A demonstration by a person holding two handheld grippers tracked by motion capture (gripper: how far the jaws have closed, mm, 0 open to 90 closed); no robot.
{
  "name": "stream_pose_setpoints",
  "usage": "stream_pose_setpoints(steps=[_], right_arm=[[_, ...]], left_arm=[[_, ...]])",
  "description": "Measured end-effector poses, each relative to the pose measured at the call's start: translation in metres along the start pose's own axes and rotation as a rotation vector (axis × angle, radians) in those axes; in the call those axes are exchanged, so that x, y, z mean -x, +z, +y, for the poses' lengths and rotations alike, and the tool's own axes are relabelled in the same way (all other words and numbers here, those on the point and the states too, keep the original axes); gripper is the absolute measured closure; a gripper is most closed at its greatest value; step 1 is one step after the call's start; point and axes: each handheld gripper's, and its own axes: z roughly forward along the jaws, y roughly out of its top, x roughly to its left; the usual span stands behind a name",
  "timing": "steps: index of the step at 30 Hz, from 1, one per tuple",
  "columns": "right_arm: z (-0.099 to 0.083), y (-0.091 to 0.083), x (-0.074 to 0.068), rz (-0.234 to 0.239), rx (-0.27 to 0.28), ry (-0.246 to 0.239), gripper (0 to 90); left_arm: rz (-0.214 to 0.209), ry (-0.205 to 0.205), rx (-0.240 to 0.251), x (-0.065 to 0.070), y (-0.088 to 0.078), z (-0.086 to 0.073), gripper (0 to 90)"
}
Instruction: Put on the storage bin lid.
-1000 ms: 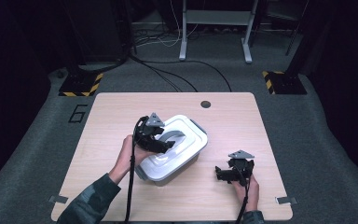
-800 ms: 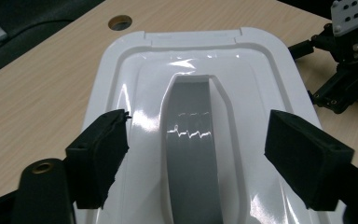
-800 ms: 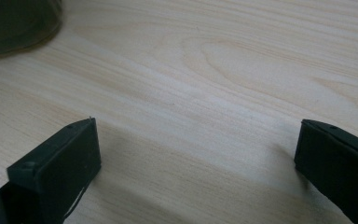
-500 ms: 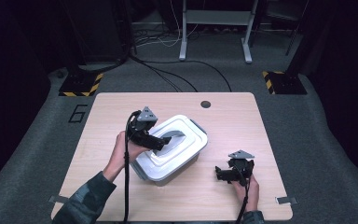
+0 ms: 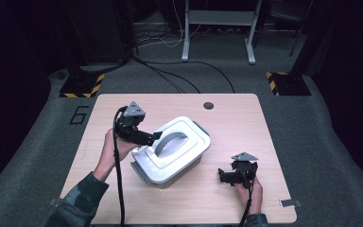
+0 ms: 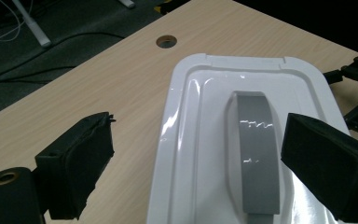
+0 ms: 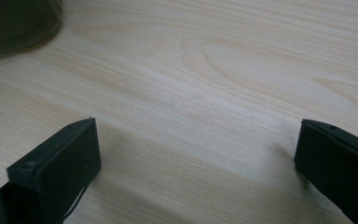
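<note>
Lidded white storage box [image 5: 172,151] with a grey carrying handle [image 5: 169,143] folded flat along the middle of its lid; it stands near the centre of the light wooden worktop [image 5: 236,118], set at a slant to the worktop's edges. The lid is on, with a grey latch [image 5: 138,171] at the near end and another [image 5: 202,128] at the far end, so whatever the box contains cannot be seen. Left gripper [image 5: 157,136], held in the person's left hand [image 5: 113,150], hangs over the box's left end and points along the lid; its jaws have just been opening and now stand wide apart, clear of the lid, with the handle [image 6: 256,154] lying below and between them in the left gripper view and neither pad touching it. That view also shows the white lid [image 6: 205,140] glossy with reflections, and the round cable hole [image 6: 166,41] in the worktop beyond the box's far end. Right gripper [image 5: 221,176], held in the right hand [image 5: 251,190], rests low on the worktop, well apart from the box toward the near right corner; its jaws are apart with nothing between them, and the right gripper view shows bare wood grain [image 7: 205,93] under them. A cable [image 5: 119,189] trails from the left gripper down along the sleeved forearm [image 5: 78,201].
</note>
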Motion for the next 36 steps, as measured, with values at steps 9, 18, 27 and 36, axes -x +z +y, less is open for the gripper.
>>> stream_pose_setpoints(steps=[9,18,27,36], right_arm=[[0.0,0.0,0.0,0.0,0.0,0.0,0.0],[0.0,0.0,0.0,0.0,0.0,0.0,0.0],[0.0,0.0,0.0,0.0,0.0,0.0,0.0],[0.0,0.0,0.0,0.0,0.0,0.0,0.0]], left_arm=[[0.043,-0.038,0.004,-0.026,-0.013,-0.007,7.2],[0.09,-0.102,0.005,-0.051,-0.019,-0.02,4.9],[0.138,-0.208,-0.019,-0.085,-0.016,-0.047,1.1],[0.144,-0.323,-0.072,-0.12,0.004,-0.089,0.0]])
